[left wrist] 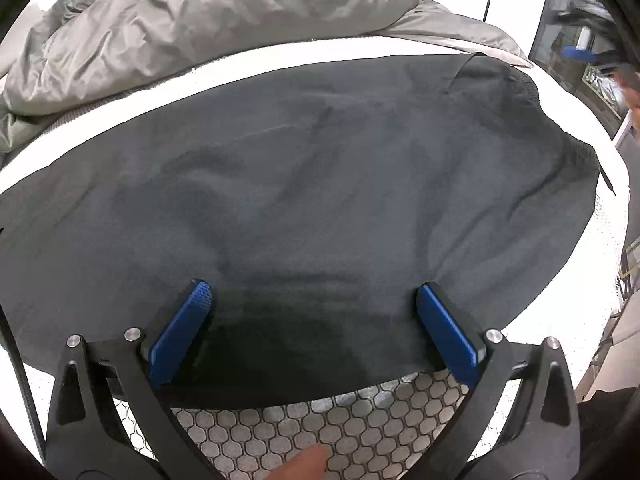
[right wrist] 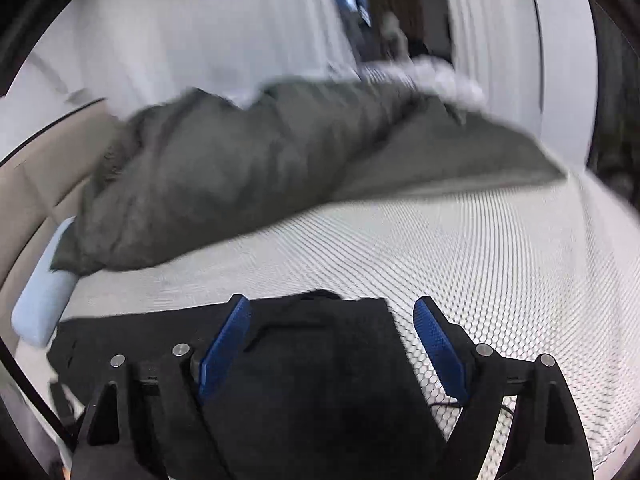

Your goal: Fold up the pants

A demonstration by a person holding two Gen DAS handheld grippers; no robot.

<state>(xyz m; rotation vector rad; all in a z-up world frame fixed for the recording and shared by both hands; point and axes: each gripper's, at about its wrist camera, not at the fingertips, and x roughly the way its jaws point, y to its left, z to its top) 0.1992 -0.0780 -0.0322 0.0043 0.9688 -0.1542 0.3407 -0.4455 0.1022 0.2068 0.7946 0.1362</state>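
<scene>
Dark grey pants lie spread flat across the bed, their ribbed waistband at the far right with a drawstring end hanging off it. My left gripper stands open just over the near edge of the cloth, its blue pads wide apart and gripping nothing. In the blurred right wrist view the pants show as a black shape low in the frame. My right gripper is open above them, one finger over the cloth and the other over bare mattress.
The mattress has a white honeycomb cover. A crumpled grey duvet is heaped along the far side. A pale blue pillow lies at the left edge. A fingertip shows at the bottom.
</scene>
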